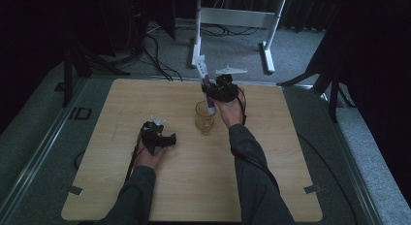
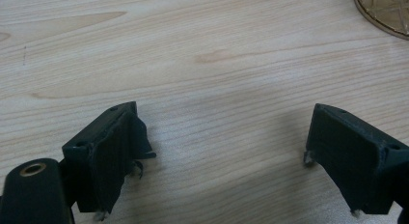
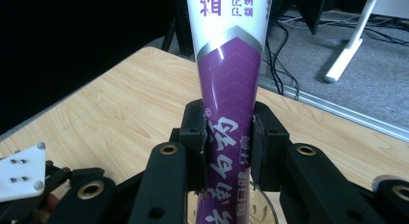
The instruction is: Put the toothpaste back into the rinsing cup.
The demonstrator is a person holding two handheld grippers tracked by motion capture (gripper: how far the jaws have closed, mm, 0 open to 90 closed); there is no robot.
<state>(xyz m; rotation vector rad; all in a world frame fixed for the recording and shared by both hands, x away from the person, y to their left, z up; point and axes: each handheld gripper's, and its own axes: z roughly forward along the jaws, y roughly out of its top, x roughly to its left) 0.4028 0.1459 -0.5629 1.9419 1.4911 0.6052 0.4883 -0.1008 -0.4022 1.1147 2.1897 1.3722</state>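
The tube [image 3: 230, 89] ran off the top edge of the right gripper view, so its top words were cut in half. Its bottom end was hidden low between the jaws of the right gripper [image 3: 228, 151]. Far off from the left gripper [image 2: 226, 151], the cup [image 2: 386, 11] was cut by the corner.

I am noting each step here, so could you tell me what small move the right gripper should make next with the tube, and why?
Probably open the jaws and let go. The right gripper is shut on the purple and white tube, whose lower end already sits inside the amber glass on the table. The tube stands almost upright, so the glass should catch it. The left gripper rests open and apart.
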